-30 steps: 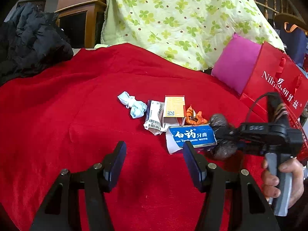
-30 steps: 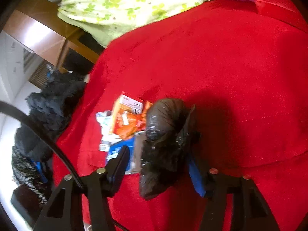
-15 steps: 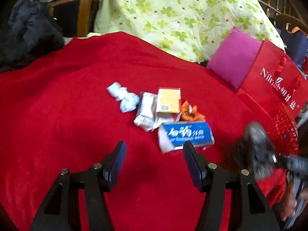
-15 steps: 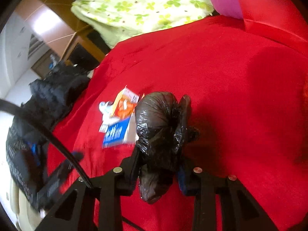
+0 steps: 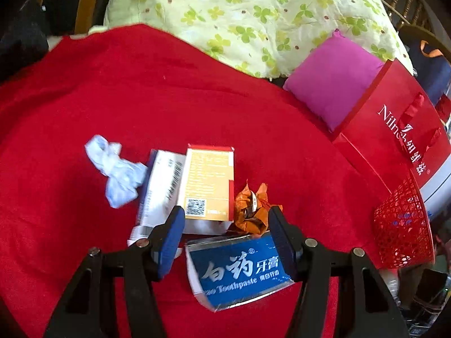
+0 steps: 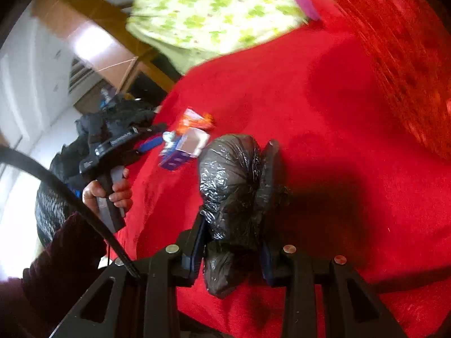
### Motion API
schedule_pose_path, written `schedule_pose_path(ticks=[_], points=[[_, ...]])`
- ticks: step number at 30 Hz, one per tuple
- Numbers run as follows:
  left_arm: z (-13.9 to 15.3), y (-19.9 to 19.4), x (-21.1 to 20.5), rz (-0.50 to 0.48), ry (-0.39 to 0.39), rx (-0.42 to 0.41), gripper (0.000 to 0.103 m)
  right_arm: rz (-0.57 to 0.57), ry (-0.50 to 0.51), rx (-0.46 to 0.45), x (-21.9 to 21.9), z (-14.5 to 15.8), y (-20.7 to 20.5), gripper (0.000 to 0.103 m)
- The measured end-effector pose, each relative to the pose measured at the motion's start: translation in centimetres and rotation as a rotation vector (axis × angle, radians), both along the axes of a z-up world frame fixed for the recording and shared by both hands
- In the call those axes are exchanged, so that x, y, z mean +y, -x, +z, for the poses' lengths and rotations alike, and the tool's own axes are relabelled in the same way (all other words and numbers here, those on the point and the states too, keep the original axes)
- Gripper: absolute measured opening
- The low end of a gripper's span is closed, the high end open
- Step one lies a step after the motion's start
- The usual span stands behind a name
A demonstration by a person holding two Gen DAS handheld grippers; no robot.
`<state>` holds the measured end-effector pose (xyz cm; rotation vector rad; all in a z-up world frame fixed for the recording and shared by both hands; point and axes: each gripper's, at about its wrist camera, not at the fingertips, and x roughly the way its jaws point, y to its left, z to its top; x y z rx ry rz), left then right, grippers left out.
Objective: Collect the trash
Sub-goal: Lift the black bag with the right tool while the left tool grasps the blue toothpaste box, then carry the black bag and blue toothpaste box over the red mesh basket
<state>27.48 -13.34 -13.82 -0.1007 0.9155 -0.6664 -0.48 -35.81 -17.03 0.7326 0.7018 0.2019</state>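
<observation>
On the red blanket lies a trash pile. A blue toothpaste box [image 5: 239, 270] lies between the fingers of my open left gripper [image 5: 227, 228]. Beyond it are an orange crumpled wrapper [image 5: 252, 208], a yellow-and-red box [image 5: 210, 180], a white box [image 5: 160, 186] and a crumpled pale-blue tissue [image 5: 117, 169]. My right gripper [image 6: 234, 191] is shut on a knotted black plastic bag [image 6: 229, 186] held above the blanket. The pile [image 6: 186, 140] and the left gripper [image 6: 149, 138] also show in the right wrist view.
A red mesh basket [image 5: 403, 225] stands at the right edge of the bed. A red paper bag [image 5: 394, 129] and a magenta cushion [image 5: 332, 81] lie at the back right. A green floral quilt [image 5: 253, 8] lies behind. Dark clothes [image 6: 56, 197] are piled at the left.
My left gripper has moved forward over the pile, so the toothpaste box now lies between its fingers. My right gripper closed on the black bag and carried it to the right, out of the left view.
</observation>
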Motion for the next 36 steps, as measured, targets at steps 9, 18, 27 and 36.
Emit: schedule_pose_path(ticks=[9, 18, 27, 36], points=[[-1.5, 3.0, -1.2, -0.097, 0.030, 0.058, 0.059, 0.023, 0.003, -0.058, 0.8, 0.8, -0.8, 0.036], [-0.6, 9.3, -0.1, -0.241, -0.040, 0.033, 0.059, 0.023, 0.037, -0.075, 1.6, 1.3, -1.6, 0.036], [2.2, 13.1, 1.9, -0.342, -0.196, -0.169, 0.070, 0.026, 0.035, -0.071, 1.1, 1.0, -1.3, 0.036], [1.7, 13.4, -0.2, -0.608, -0.429, -0.354, 0.072, 0.027, 0.044, -0.045, 1.1, 0.6, -1.5, 0.036]])
